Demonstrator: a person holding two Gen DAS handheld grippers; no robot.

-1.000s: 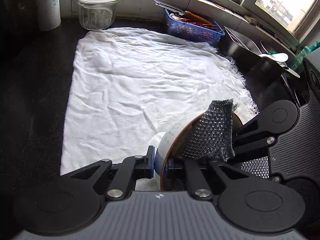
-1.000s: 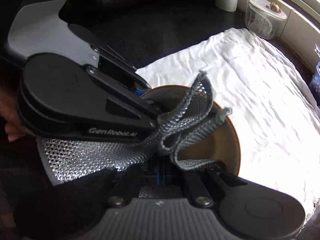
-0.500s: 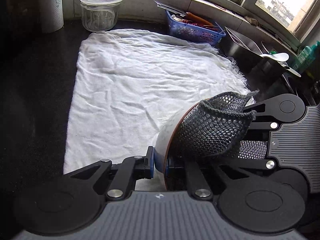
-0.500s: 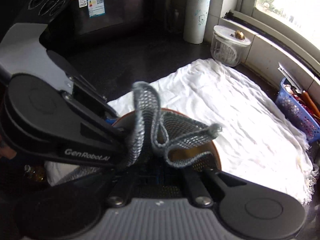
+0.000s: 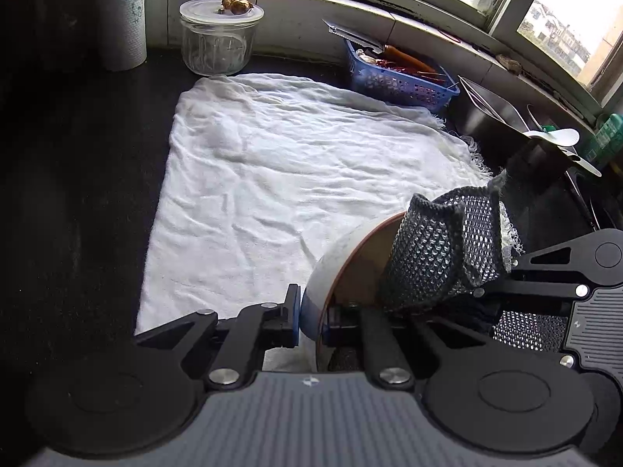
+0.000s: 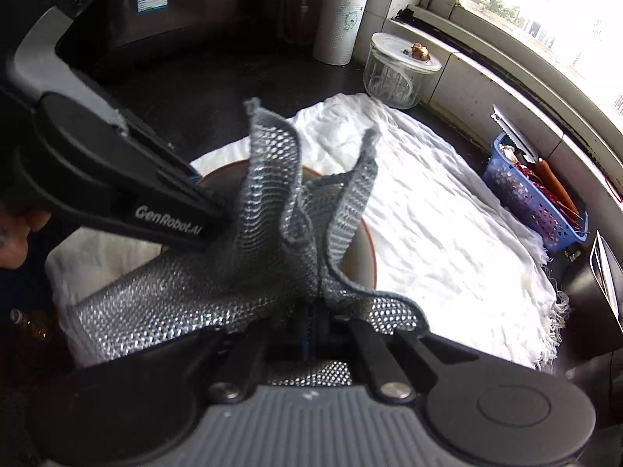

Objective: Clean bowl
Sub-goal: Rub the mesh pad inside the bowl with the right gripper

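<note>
Grey mesh cloth (image 6: 296, 233) is bunching in our right gripper (image 6: 311, 330), clamped tight on it (folds sticking up) inside the bowl (image 5: 335, 264); our left gripper (image 5: 309, 321) is pinching the bowl's near rim above the white towel (image 5: 272, 163).

We see a white cloth (image 5: 296, 171) spread over the dark tabletop (image 5: 78, 194). Behind it stands a lidded glass jar (image 5: 218, 39) with a small brown lump on its lid, and beside the jar a paper roll (image 5: 122, 15). A blue basket (image 5: 397, 78) of utensils sits under the window sill (image 5: 389, 7), next to a steel tray (image 5: 490, 113).
</note>
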